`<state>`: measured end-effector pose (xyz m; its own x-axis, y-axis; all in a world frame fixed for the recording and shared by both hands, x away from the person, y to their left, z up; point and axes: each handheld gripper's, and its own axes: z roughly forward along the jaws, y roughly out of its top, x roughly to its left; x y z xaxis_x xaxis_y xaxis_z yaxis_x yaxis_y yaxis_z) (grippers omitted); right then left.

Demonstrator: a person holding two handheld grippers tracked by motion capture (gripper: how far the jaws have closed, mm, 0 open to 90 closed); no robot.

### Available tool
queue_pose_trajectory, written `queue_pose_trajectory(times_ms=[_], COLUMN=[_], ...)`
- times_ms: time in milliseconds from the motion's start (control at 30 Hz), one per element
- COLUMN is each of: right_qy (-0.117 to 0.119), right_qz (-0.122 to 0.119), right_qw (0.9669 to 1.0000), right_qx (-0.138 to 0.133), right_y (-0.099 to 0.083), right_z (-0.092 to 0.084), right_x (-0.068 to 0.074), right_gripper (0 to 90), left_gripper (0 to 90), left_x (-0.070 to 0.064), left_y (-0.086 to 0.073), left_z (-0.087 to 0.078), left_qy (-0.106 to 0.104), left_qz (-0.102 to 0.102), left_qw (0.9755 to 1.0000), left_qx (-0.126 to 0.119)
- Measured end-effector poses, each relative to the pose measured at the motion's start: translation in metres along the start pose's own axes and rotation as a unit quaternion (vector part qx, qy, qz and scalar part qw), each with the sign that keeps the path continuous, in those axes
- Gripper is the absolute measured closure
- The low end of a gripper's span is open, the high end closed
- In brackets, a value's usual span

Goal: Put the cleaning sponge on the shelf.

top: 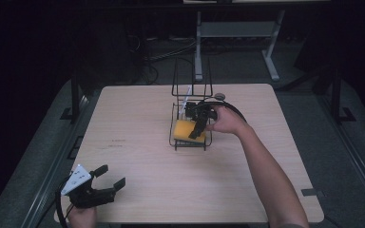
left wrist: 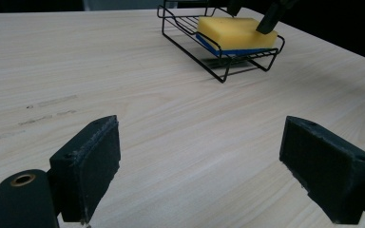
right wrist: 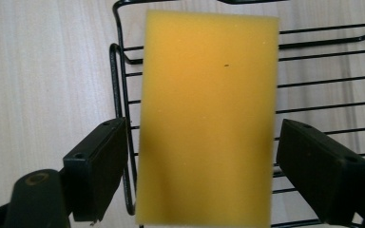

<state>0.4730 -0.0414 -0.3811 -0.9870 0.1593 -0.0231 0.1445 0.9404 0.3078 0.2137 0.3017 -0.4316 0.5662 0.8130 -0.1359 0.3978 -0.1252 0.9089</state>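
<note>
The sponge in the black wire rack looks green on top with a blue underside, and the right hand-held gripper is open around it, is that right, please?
Not quite: the sponge is yellow on top, not green, as the left gripper view shows. The rest holds: it has a blue underside, lies in the black wire rack, and the right hand-held gripper is open with a jaw on either side of it.

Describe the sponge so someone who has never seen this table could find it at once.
On the pale wooden table, look past the middle to the black wire rack. The sponge lies flat in its low tray, between the open jaws of the right gripper. It is a yellow block with a blue underside, the one brightly coloured thing there.
</note>
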Motion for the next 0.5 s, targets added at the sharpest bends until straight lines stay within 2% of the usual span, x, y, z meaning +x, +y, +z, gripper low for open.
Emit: queue_pose_trajectory(times_ms=[267, 500], right_qy=[0.007, 0.008], right_qz=[-0.012, -0.022], right_qw=[0.9999, 0.9997], right_qx=[0.001, 0.002], right_y=[0.007, 0.015], right_z=[0.001, 0.000], right_x=[0.010, 0.020], right_gripper=[17.6, 17.6], left_gripper=[12.8, 12.8], left_x=[-0.001, 0.000], left_y=[0.000, 0.000], left_z=[0.000, -0.001], left_qy=[-0.002, 0.000], left_qz=[0.005, 0.002], left_qw=[1.0000, 1.0000], left_qx=[0.003, 0.001])
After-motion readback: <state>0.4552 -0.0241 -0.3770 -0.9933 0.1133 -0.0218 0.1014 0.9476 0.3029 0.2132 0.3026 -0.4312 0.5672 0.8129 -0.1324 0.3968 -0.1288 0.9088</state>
